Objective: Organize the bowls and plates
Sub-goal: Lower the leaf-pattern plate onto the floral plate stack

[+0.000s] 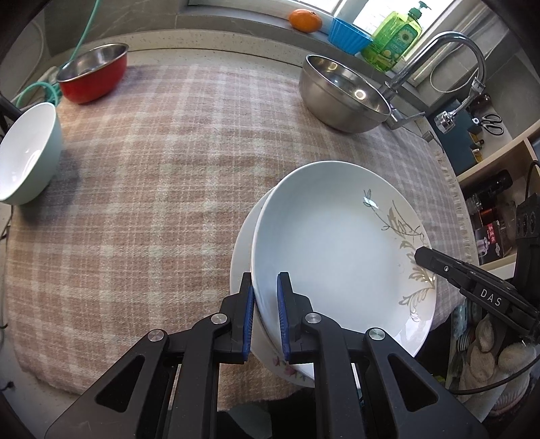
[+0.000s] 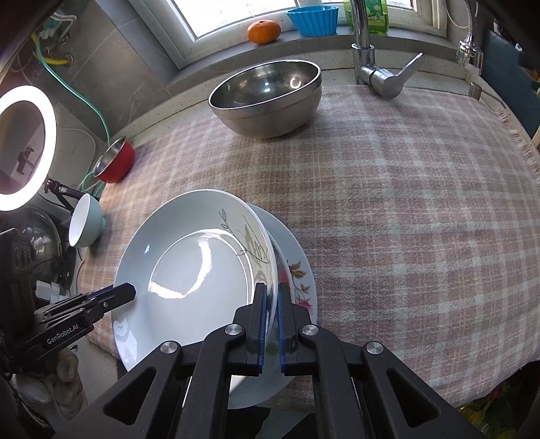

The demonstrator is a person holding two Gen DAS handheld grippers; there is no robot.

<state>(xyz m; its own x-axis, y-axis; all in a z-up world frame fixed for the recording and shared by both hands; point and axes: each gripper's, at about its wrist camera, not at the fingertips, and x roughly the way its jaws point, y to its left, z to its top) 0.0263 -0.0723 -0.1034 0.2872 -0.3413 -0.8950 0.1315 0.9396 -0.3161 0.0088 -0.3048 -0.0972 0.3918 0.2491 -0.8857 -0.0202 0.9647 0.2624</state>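
Note:
A white plate with a gold leaf pattern (image 1: 337, 243) (image 2: 189, 256) is held over a flowered plate (image 1: 240, 256) (image 2: 298, 266) that lies on the plaid cloth (image 1: 152, 202). The two plates overlap, offset; whether they touch I cannot tell. My left gripper (image 1: 267, 287) is shut on the leaf plate's near rim and shows at the left of the right wrist view (image 2: 130, 291). My right gripper (image 2: 272, 293) is shut on the opposite rim and enters the left wrist view from the right (image 1: 426, 254).
A steel bowl (image 1: 344, 94) (image 2: 266, 98) stands at the back by the faucet (image 2: 366, 57). A red bowl (image 1: 92, 72) and a pale green bowl (image 1: 28, 152) sit at the far left. An orange (image 1: 304, 20), blue cup (image 1: 349, 35) and soap bottle (image 1: 395, 37) line the sill.

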